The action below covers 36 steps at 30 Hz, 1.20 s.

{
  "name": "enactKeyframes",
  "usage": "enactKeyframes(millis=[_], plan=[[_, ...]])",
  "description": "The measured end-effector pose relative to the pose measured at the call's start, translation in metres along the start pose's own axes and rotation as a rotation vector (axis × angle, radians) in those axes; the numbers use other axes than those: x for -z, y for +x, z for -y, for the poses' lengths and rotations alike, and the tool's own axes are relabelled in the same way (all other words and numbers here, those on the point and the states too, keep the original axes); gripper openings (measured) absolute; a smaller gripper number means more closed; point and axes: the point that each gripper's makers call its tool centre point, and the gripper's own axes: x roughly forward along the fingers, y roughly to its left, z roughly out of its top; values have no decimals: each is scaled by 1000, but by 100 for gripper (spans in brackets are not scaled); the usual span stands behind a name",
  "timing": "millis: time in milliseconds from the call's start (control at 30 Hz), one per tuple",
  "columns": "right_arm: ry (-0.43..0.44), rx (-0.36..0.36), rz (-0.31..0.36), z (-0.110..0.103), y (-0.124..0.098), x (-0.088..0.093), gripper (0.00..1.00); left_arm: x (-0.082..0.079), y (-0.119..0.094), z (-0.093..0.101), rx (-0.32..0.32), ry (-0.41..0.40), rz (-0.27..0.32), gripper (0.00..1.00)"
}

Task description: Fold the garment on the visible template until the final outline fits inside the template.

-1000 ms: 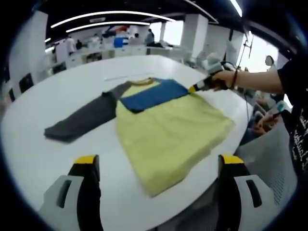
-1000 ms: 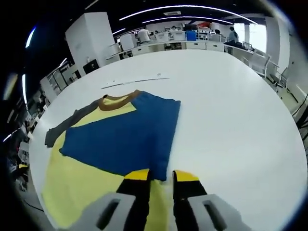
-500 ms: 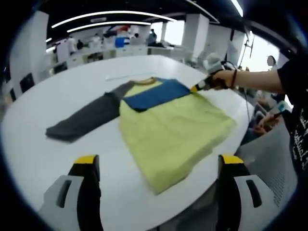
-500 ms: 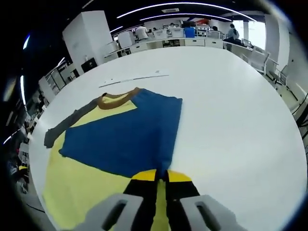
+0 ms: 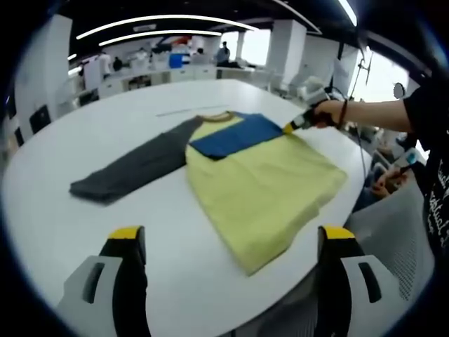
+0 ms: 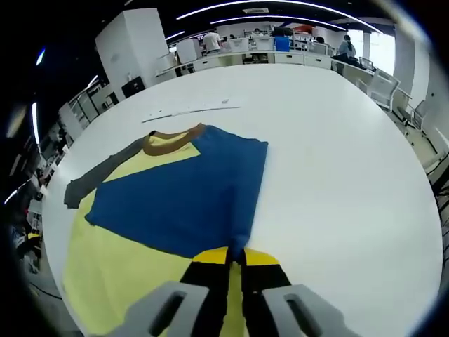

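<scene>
In the left gripper view the garment [image 5: 263,189] lies flat on the white desk [image 5: 84,232], taking the centre and right of the frame. Its body is pale yellow, with a blue sleeve folded across the chest just below the brown collar [image 5: 219,116] in the upper middle. The grey sleeve [image 5: 130,168] stretches out toward the left of the frame, lying flat on the desk. The left gripper [image 5: 228,242] rises from the bottom edge with its yellow-tipped fingers [image 5: 126,234] set wide apart, holding nothing and clear of the cloth, above bare desk near the garment's lower corner. At the upper right a person's hand [image 5: 330,112] holds the right gripper [image 5: 289,128], whose tip meets the blue sleeve at the garment's edge.

In the right gripper view the right gripper [image 6: 236,255] stands at the bottom centre, its yellow-tipped fingers [image 6: 210,256] pressed together on the lower corner of the blue sleeve [image 6: 179,193]. The blue panel spreads up and to the left from there, over the yellow body [image 6: 119,270] at the lower left. The collar [image 6: 168,139] sits at the upper left, with the grey sleeve [image 6: 95,175] trailing toward the left edge. A thin pale strip [image 6: 186,111] lies on the desk [image 6: 337,175] beyond the collar; it may be a template mark, but it is too small to tell. Desks and people stand far behind.
</scene>
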Motion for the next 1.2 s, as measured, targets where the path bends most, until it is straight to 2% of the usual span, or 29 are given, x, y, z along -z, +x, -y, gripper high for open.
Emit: enactKeyframes(millis=[533, 667, 733, 800, 900, 1100, 1200], plan=[[19, 43, -21, 18, -7, 6, 1, 4, -1, -3, -3, -16, -1, 97], [4, 44, -15, 19, -8, 5, 7, 4, -2, -6, -13, -25, 3, 97], [9, 52, -2, 20, -12, 3, 17, 4, -3, -8, -19, -25, 0, 97], [29, 42, 13, 19, -15, 0, 32, 3, -4, -11, -27, -31, 0, 97], [18, 37, 24, 16, -20, -2, 46, 2, -5, -15, -38, -33, 2, 97], [-38, -45, 41, -4, -33, -4, 66, -4, -8, -28, -62, -43, 13, 96], [-93, -58, 48, -13, -42, -1, 74, -6, -8, -34, -71, -44, 16, 96]])
